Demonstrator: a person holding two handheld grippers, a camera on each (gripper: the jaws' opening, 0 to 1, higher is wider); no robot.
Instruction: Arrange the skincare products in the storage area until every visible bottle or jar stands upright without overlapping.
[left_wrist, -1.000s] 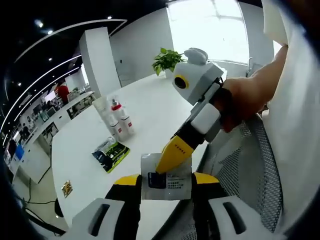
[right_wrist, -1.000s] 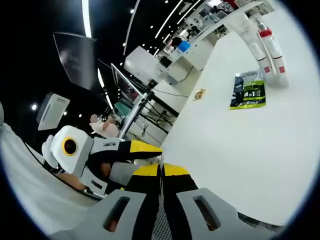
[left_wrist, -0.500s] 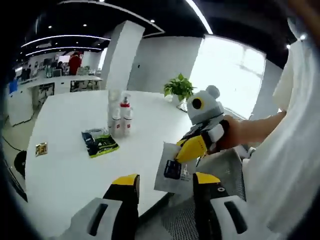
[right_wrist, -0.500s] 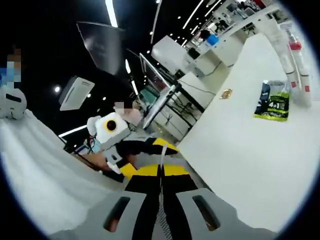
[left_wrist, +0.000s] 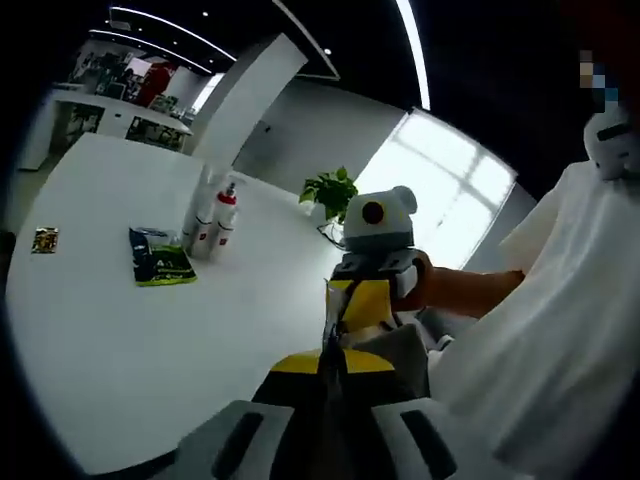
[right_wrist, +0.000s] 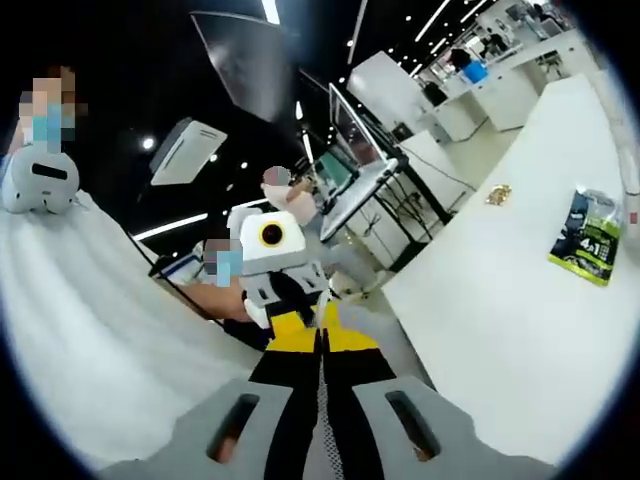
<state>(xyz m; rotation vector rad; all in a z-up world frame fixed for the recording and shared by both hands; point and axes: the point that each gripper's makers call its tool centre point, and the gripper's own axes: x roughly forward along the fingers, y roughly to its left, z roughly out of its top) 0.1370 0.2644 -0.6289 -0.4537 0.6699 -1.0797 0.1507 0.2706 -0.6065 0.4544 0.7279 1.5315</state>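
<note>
Both grippers meet off the table (left_wrist: 120, 300) edge — left gripper (left_wrist: 333, 362) and right gripper (right_wrist: 322, 342) each pinch a thin sachet (left_wrist: 332, 320) edge-on. Bottles (left_wrist: 212, 222) stand at 10 o'clock beside a green pouch (left_wrist: 158, 262).

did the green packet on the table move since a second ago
No. The green packet lies beside the bottles as before; the camera moved.
</note>
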